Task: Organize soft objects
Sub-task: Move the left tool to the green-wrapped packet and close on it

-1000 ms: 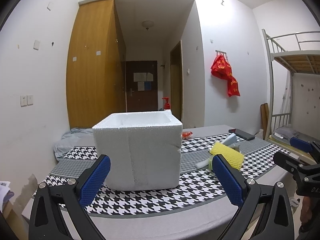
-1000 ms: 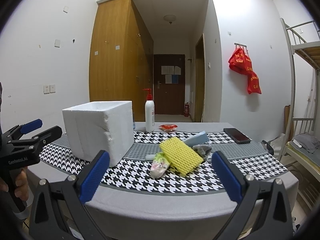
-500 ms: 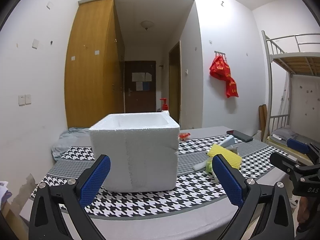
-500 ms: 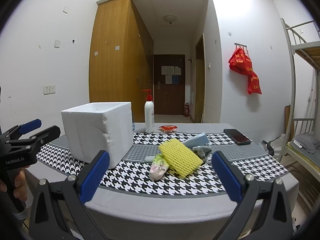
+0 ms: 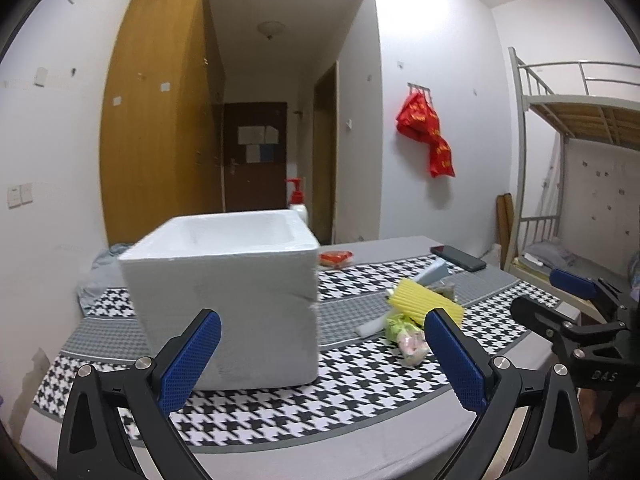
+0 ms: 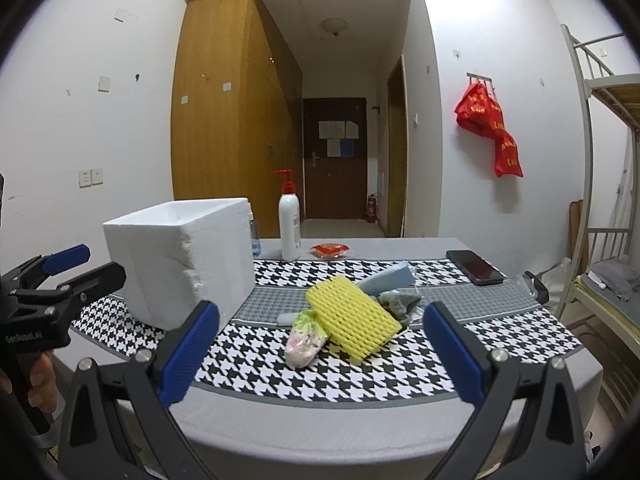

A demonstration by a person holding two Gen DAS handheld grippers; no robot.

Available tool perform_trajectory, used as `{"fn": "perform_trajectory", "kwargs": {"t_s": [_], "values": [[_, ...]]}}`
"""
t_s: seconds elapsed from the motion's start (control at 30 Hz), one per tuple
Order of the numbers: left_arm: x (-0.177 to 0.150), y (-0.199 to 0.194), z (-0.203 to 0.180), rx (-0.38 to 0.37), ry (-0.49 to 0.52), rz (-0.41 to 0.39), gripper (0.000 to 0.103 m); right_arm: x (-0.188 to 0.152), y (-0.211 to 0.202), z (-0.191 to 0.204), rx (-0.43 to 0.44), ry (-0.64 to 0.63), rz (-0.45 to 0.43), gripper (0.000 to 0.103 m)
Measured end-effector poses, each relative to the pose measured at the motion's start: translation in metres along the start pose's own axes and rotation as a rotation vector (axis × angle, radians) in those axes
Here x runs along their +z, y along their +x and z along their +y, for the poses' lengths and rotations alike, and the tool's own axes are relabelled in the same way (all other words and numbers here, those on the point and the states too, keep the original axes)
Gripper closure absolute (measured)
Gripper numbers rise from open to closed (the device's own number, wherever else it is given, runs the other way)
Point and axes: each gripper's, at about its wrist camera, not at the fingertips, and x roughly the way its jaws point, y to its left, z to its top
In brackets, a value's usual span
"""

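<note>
Both grippers hang short of the tabletop (image 6: pixel 360 412) with nothing held: the right gripper (image 6: pixel 320 342) has its blue pads spread wide, and the left gripper (image 5: pixel 320 354) is spread just as wide. Straight ahead of the right gripper, between its pads, lies the heap of soft things: a yellow foam mesh sleeve (image 6: pixel 352 322) leaning over a small floral pouch (image 6: pixel 306 336), with a grey cloth (image 6: pixel 398 304) and a pale blue piece (image 6: pixel 386 280) just behind. Ahead of the left gripper and slightly to its left stands the open white foam box (image 5: pixel 228 304), probably where the pieces belong. The sleeve looks very light and springy, so it should squash under the pads; a pinch across its near free edge seems safest. The pouch looks limp and best taken at its middle. The box is brittle and light enough to slide if nudged
</note>
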Motion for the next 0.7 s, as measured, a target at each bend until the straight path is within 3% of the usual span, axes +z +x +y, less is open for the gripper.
{"fn": "perform_trajectory", "kwargs": {"t_s": [0.7], "values": [[0.001, 0.052, -0.048, -0.208, 0.095, 0.158, 0.001, 0.0, 0.037, -0.048, -0.09, 0.054, 0.095, 0.0]]}}
